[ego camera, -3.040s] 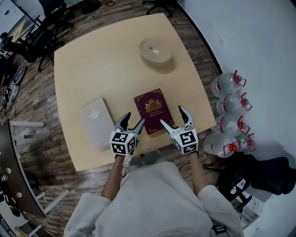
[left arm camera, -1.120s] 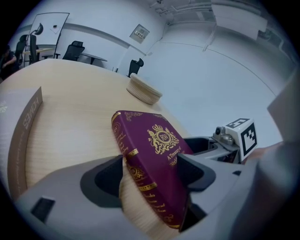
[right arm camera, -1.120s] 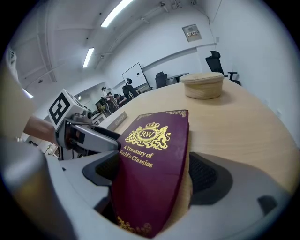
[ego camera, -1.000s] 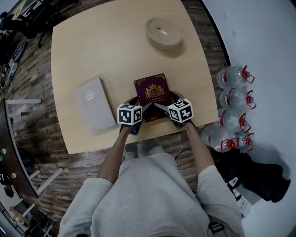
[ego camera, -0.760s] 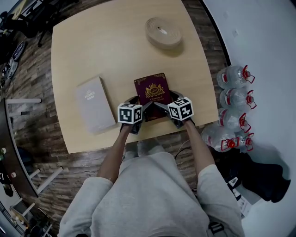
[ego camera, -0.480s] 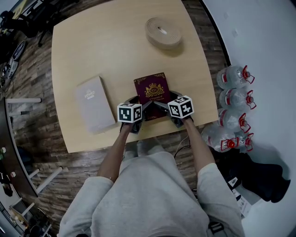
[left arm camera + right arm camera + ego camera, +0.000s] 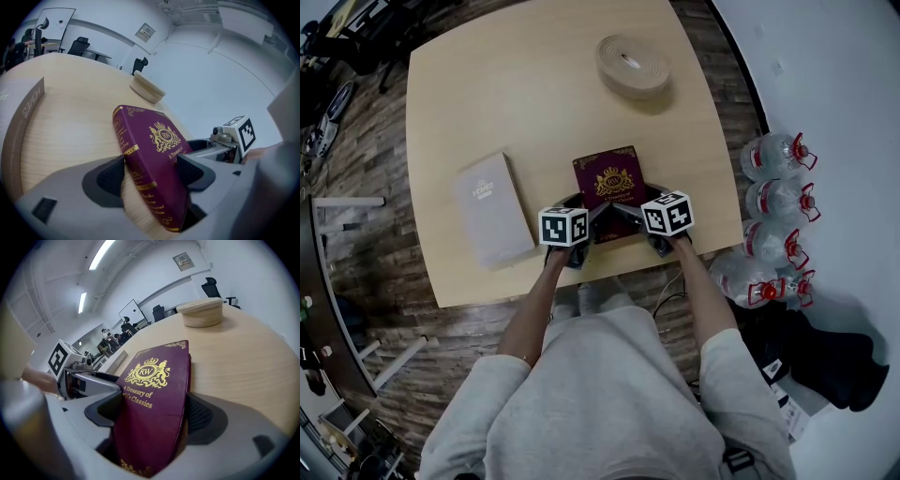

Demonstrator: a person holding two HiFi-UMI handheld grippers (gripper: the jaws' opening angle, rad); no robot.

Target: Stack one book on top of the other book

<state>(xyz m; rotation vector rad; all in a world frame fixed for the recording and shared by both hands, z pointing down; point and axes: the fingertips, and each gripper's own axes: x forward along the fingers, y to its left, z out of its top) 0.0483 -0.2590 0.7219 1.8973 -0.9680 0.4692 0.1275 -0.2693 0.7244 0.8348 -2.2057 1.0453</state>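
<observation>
A maroon book (image 7: 609, 183) with a gold crest lies on the wooden table (image 7: 487, 103) near its front edge. My left gripper (image 7: 586, 208) holds the book's near left corner, one pad on the spine (image 7: 124, 145) and the other on the cover. My right gripper (image 7: 636, 204) is at the near right corner. Its jaws are closing and both pads press on the maroon book (image 7: 154, 380). A grey book (image 7: 492, 208) lies flat to the left, apart from both grippers. Its spine shows at the left gripper view's left edge (image 7: 23, 122).
A round beige roll (image 7: 633, 66) sits at the table's far side, beyond the maroon book. Several water bottles (image 7: 773, 216) stand on the floor to the right of the table. Office chairs stand past the far left corner.
Three seconds ago both grippers hung open in front of the maroon book; now they sit on its near corners. Over the last second nothing has visibly moved.
</observation>
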